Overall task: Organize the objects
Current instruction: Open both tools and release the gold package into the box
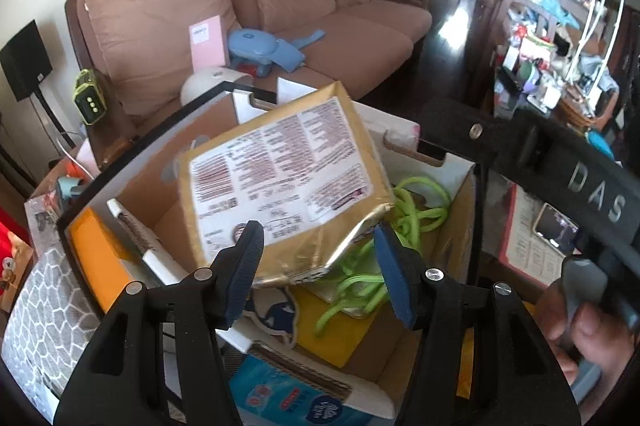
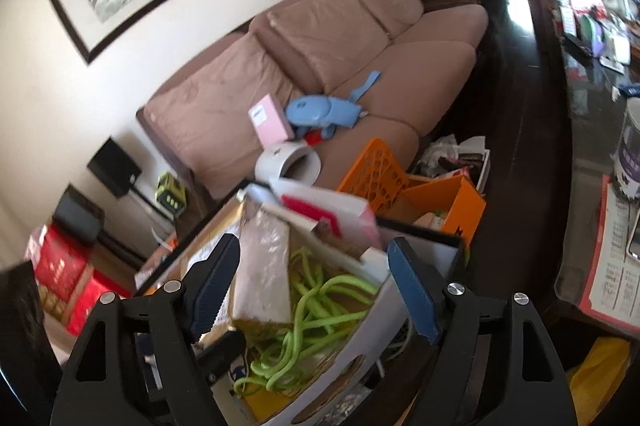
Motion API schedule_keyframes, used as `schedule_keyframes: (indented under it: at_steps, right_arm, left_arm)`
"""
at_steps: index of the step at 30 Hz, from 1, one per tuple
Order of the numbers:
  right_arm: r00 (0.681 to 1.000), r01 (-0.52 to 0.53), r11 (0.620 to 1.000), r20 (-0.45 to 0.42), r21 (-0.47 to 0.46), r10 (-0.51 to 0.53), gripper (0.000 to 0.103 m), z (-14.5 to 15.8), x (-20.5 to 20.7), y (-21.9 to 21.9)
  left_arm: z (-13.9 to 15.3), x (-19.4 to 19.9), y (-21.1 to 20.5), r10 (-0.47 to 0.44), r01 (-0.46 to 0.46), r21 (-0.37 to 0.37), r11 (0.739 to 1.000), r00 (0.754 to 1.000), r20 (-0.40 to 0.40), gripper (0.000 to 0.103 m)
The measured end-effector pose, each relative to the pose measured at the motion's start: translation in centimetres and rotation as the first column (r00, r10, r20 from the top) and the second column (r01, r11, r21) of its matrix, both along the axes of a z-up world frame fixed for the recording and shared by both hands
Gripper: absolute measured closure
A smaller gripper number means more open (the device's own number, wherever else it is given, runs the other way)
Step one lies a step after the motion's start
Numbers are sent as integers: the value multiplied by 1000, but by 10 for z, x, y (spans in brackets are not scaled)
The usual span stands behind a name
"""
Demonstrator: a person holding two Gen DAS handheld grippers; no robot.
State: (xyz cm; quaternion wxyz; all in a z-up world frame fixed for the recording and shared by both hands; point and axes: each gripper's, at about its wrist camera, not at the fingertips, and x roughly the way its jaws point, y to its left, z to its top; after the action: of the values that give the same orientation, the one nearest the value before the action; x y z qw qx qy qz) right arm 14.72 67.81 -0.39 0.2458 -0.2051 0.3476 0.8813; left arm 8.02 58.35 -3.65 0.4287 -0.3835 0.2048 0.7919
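A flat gold packet (image 1: pixel 280 170) with a white printed label hangs tilted over an open cardboard box (image 1: pixel 136 194). My left gripper (image 1: pixel 318 266) is shut on the packet's lower edge, with a blue pad on each side of it. Below it in the box lie a coiled green cord (image 1: pixel 416 210), yellow and orange envelopes and a blue tissue pack. In the right wrist view my right gripper (image 2: pixel 312 290) stands open above the green cord (image 2: pixel 320 306). The packet (image 2: pixel 260 266) is seen edge-on just inside its left pad, which does not press on it.
A brown sofa (image 1: pixel 320 6) behind the box carries a pink booklet, a blue device and a white round appliance. An orange basket (image 2: pixel 380 166) and an orange carton stand to the right of the box. A dark table (image 2: pixel 580 146) with papers and a tin lies further right. Red boxes (image 2: pixel 60 266) sit on the left.
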Motion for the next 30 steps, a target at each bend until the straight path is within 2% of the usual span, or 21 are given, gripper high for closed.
schedule_keyframes:
  at_steps: [7,14,19,27,30]
  right_arm:
    - [997,39,999,59,38,-41,22,2,-2,3]
    - [997,35,998,59,53,-38,22,2,-4,-1]
    - [998,35,999,52,40,-37,22,2,-3,1]
    - [999,29,999,39,31,-30,22,2,-3,2]
    - [999,30,999,37,29,-31,22,2,-2,2]
  left_arm:
    - [-2,-3,10,1,-2,25,1000,999,50,49]
    - [-12,-15,18,38,-40,27,999,995,96,47]
    - [-19,-26,16,103,-103,-4,995,991,91,47]
    - [-15,-39,5,177,-181,22,983,978,112,47]
    - [-7,-37,4,187,-189,36,981,981,61,47]
